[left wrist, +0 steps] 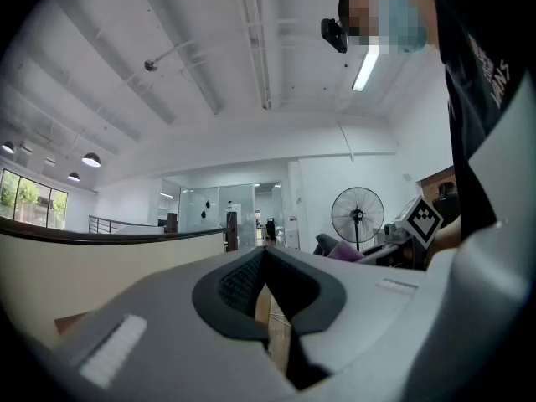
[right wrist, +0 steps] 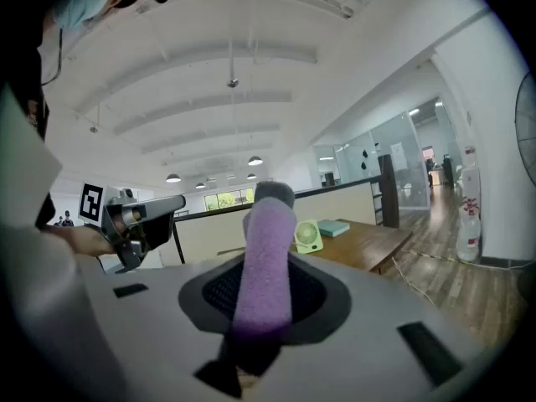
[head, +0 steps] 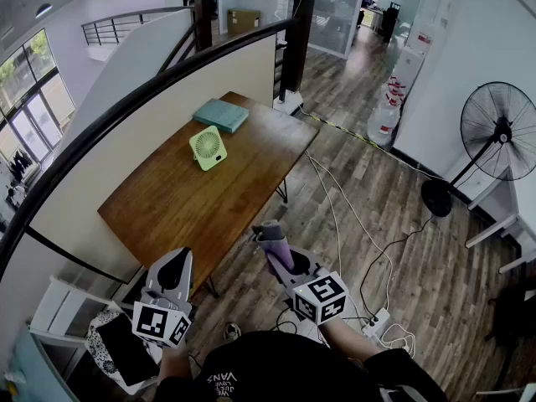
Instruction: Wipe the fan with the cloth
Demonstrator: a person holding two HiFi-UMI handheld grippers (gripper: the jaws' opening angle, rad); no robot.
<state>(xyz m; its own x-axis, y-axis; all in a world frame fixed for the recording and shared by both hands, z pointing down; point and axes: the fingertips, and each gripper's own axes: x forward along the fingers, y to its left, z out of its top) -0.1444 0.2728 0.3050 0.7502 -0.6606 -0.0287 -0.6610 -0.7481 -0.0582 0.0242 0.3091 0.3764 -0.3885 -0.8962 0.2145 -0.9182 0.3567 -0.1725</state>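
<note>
Fans number two. One small green fan (head: 208, 147) stands upright on the wooden table (head: 180, 212), upper left of centre in the head view. One tall black standing fan (head: 500, 132) is on the floor (head: 377, 208) at the right edge. Just behind the small green fan lies one teal flat item (head: 222, 114), perhaps a book or a box; it is too far off to tell.

One purple cloth (right wrist: 266, 258), rolled up, is pinched in the right gripper (head: 280, 254) and sticks out past its jaws. The left gripper (head: 177, 262) has its jaws pressed together with nothing between them.

Both grippers are held low at the bottom of the head view, by the table's near edge. They point toward the table, well apart from the small green fan.
</note>
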